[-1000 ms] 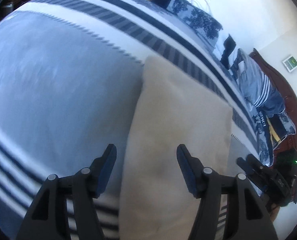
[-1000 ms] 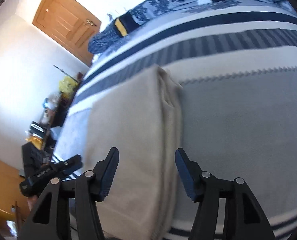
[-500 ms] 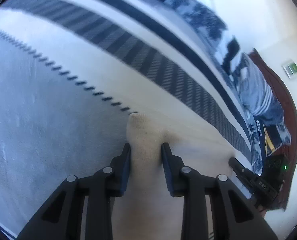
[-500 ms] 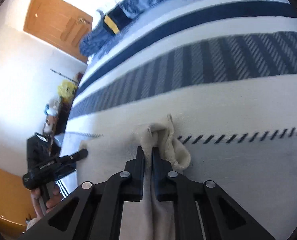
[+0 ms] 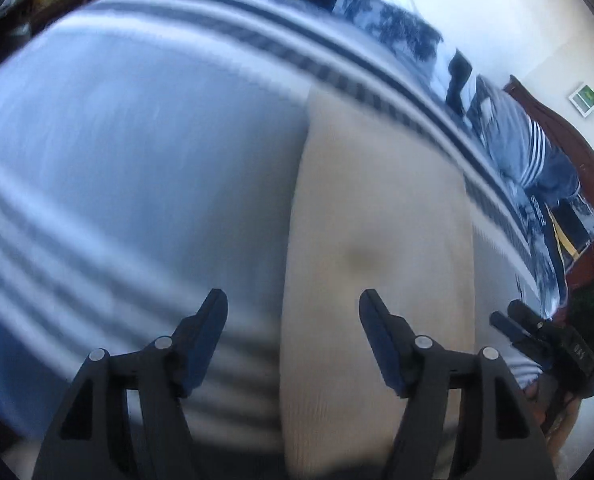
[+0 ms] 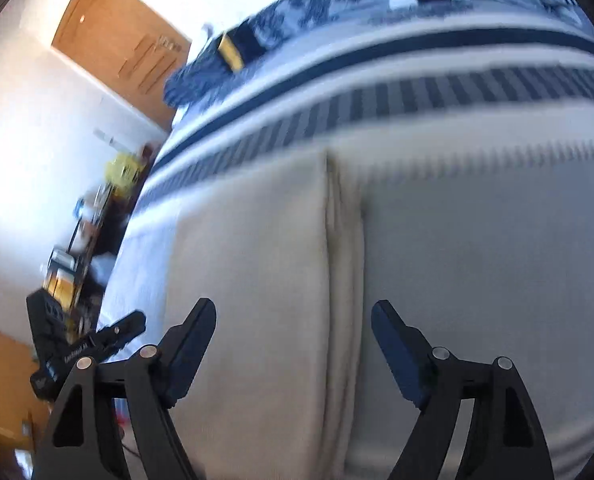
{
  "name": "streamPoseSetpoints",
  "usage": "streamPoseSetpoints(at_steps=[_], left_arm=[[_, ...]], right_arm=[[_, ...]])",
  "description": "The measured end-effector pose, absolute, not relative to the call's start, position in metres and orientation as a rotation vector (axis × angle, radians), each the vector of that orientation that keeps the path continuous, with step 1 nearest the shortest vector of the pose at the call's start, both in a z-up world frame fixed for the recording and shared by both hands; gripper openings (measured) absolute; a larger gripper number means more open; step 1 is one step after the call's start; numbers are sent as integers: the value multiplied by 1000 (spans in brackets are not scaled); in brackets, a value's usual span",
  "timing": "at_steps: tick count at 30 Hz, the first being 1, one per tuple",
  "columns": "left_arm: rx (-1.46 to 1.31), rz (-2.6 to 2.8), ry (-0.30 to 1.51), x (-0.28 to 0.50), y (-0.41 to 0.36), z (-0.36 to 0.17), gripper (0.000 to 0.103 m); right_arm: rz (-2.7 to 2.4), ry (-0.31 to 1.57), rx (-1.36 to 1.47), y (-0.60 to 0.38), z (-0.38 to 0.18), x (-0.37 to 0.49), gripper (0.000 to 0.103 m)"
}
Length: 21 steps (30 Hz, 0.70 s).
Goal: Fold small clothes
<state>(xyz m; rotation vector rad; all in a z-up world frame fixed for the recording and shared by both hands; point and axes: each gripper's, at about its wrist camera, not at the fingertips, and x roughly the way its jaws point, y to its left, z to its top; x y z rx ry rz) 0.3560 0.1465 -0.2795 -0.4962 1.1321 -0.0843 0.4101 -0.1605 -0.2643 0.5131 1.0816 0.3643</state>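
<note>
Lying flat on the striped bedspread (image 5: 137, 152), near its dark stripe band: a cream knit cloth (image 5: 377, 240), folded into a long strip. Looks soft, light and floppy, so likely to sag and bunch when picked up, not slide or break. Shows a thick layered side along the right of the cloth, with stacked folds (image 6: 345, 240). Best taken at a corner or at an end of that thick side, pinching all the layers at once so none fall loose. Left gripper (image 5: 293, 308) over the left side of the cloth, fingers wide apart, holding nothing. Right gripper (image 6: 293, 316) over the right side of the cloth, fingers wide apart too, nothing between them. Lots of bare bedspread left and right of the cloth for laying a fold over. Past the far end of the cloth, a heap of blue patterned bedding (image 5: 397, 28), well apart. Left of the cloth in the right view, a wooden door (image 6: 109, 52) far off.
</note>
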Motion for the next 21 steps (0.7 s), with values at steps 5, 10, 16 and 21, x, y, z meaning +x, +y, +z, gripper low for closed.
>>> streamPoseSetpoints(at_steps=[5,10,16,21], left_arm=[[-556,-118,1210,318,127,-308,67],[-448,-159,1166,316,109,-289,19],[-398,-94,1177,293,115,-302,31],[-295,-63,1130,272,104,-284,48]], right_arm=[[349,1152,598,-165,-303,352,77],[389,1213,624,-167,-326,347,18],[276,1249,509,-168,-337,338,4],[284,1156,552,-173,-312,324,56]])
